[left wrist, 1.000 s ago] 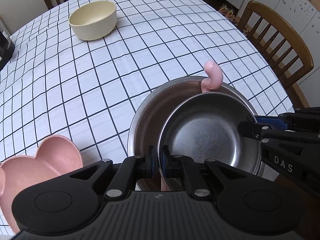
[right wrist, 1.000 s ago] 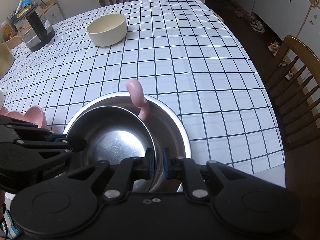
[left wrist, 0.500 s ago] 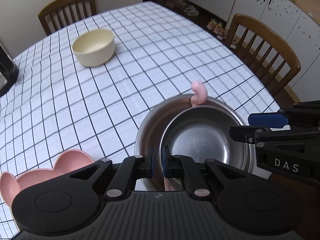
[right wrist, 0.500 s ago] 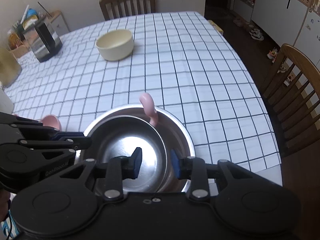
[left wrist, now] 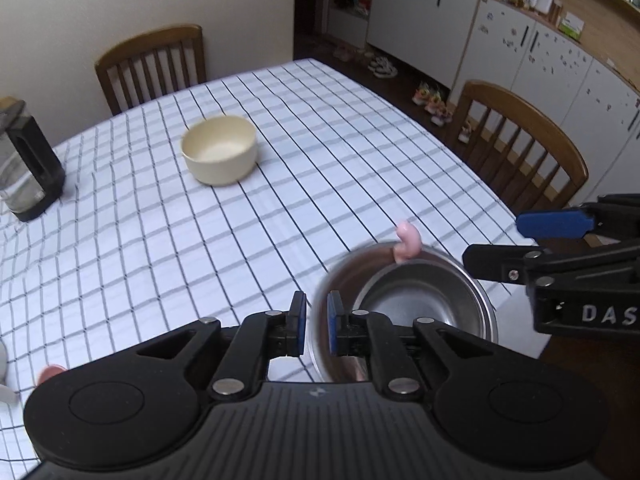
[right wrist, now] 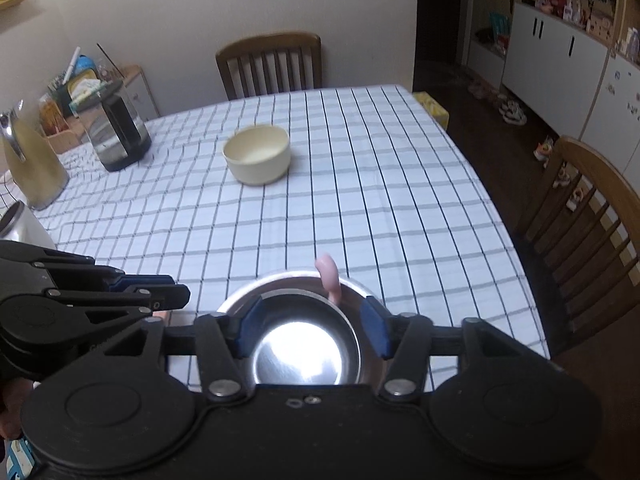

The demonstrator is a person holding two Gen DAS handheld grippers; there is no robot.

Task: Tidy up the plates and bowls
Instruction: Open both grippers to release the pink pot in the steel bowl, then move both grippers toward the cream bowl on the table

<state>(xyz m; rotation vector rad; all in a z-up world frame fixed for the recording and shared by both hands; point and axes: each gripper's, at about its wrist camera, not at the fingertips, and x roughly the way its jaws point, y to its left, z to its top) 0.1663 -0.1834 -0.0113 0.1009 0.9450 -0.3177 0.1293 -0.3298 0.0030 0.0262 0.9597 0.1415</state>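
Two nested steel bowls sit near the table's front edge: a small bowl [left wrist: 416,296] [right wrist: 304,352] inside a larger one [left wrist: 342,280] [right wrist: 272,280]. A pink curled piece [left wrist: 408,240] [right wrist: 330,280] sticks up at their far rim. My left gripper [left wrist: 316,328] [right wrist: 180,288] hangs above the large bowl's left rim. Its jaws are opening, a narrow slit apart, and its pads are off the rim. My right gripper [right wrist: 312,330] [left wrist: 492,242] is above the bowls, its jaws opening wide and gripping nothing. A cream bowl [left wrist: 219,148] [right wrist: 258,154] stands alone farther back.
A glass kettle [left wrist: 28,168] [right wrist: 120,136], a tan jug [right wrist: 32,164] and a steel canister [right wrist: 20,224] stand at the left. A sliver of a pink dish [left wrist: 50,372] shows at lower left. Wooden chairs [left wrist: 152,60] [left wrist: 520,148] flank the checked tablecloth [left wrist: 320,152].
Both grippers have risen and tipped up away from the bowls, which stay on the table. The right jaws let go of the rim and spread; the left pads parted slightly.
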